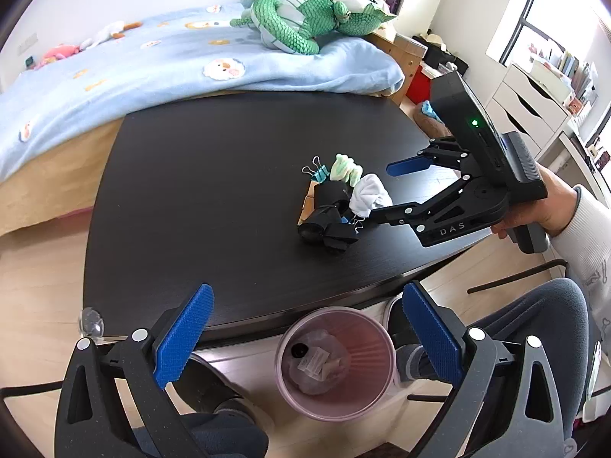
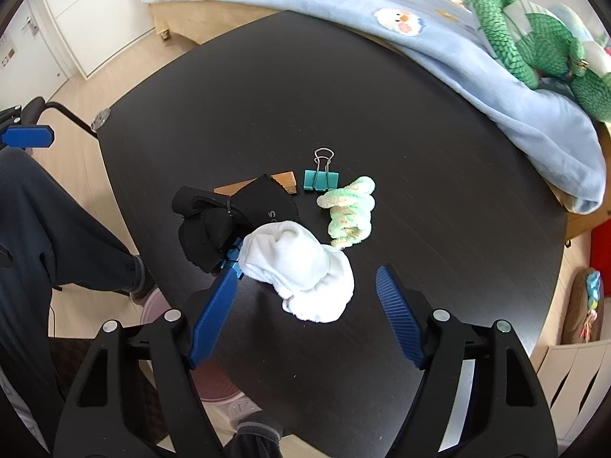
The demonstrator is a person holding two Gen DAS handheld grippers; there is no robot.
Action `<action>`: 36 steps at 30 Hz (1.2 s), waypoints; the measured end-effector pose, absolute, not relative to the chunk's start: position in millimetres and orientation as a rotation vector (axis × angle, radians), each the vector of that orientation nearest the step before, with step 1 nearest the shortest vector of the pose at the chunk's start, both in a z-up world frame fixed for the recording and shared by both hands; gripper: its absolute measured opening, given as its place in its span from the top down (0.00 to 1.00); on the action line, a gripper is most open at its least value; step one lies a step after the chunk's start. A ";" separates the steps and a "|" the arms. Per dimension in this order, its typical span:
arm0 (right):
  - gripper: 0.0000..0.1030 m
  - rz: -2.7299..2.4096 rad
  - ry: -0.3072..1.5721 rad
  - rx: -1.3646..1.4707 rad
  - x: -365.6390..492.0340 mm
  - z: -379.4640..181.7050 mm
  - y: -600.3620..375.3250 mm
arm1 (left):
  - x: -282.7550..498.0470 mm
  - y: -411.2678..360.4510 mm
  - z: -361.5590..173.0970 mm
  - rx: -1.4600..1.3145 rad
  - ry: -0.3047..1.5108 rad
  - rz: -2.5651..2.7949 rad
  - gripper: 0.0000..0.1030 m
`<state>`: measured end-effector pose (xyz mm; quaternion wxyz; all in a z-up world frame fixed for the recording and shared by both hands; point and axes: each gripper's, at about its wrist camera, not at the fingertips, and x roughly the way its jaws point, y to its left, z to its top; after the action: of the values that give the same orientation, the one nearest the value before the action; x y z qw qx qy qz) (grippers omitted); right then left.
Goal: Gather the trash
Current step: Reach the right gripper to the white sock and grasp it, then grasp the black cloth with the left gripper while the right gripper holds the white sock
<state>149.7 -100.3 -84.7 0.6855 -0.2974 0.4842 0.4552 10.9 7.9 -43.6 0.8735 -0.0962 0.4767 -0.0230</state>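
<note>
A crumpled white cloth [image 2: 301, 267] lies on the black table [image 2: 267, 95], and my right gripper [image 2: 305, 290] straddles it, open. One pad is close beside the cloth; the other stands clear of it. Touching the cloth are a black fabric bundle [image 2: 225, 221] and a green-and-cream fuzzy twist [image 2: 349, 212]. A teal binder clip [image 2: 321, 179] and a wooden block [image 2: 284, 183] lie just behind. My left gripper [image 1: 307, 305] hangs open and empty over the table's near edge, above a pink trash bin [image 1: 376, 347] on the floor. The left wrist view shows the right gripper [image 1: 378, 192] over the white cloth [image 1: 368, 194].
A bed with a light blue blanket [image 1: 152, 68] and a green plush toy [image 1: 305, 19] borders the table's far side. A person's legs [image 1: 534, 324] and a chair frame sit by the near edge. White drawers [image 1: 527, 107] stand at the right. The bin holds wrappers.
</note>
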 end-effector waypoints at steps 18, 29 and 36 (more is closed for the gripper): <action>0.65 1.036 1.096 -0.549 151.5 -80.4 -111.5 | 14.6 8.4 -48.3 -0.218 1.000 -0.059 0.07; 0.65 0.906 1.114 -0.313 153.3 -58.2 -144.2 | 27.9 -0.7 -42.2 -0.186 0.991 -0.077 0.07; 0.65 0.821 1.134 -0.204 148.6 -51.4 -165.1 | 57.0 -7.4 -45.4 -0.162 1.013 -0.104 0.07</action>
<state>148.6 -165.1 -51.4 0.7599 -0.0936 0.5211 0.3771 57.0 -7.4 -45.4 0.8701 -0.0773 0.4842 -0.0497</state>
